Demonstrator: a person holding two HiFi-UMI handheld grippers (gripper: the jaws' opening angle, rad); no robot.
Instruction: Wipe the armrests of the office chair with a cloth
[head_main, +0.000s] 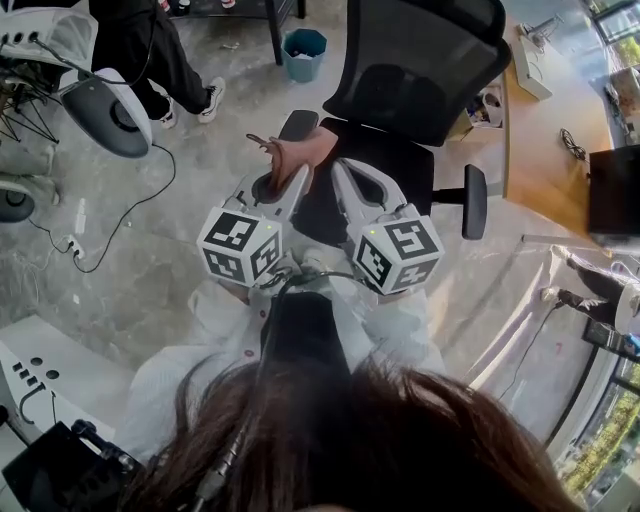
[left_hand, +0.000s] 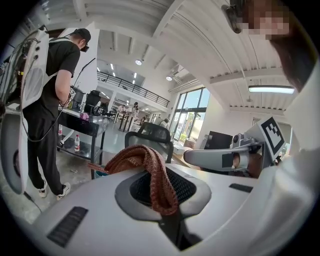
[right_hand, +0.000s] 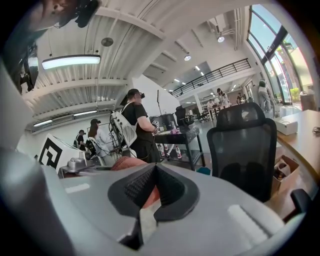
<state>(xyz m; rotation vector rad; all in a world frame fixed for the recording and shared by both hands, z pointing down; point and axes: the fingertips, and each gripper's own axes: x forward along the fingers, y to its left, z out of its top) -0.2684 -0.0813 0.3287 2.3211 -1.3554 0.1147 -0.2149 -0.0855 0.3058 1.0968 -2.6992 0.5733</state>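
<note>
I'm seeing daylight pouring through the tall windows (right_hand: 280, 60) while ceiling strip lights (right_hand: 70, 61) are glowing, making everything bright. Both gripper views are bending toward black, rounded corners; shadows are falling soft.

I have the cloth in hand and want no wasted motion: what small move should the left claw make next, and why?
Probably lower the left claw forward onto the armrest just beyond it. It is clamped on the cloth, which hangs in the air short of the chair, touching neither armrest.
</note>
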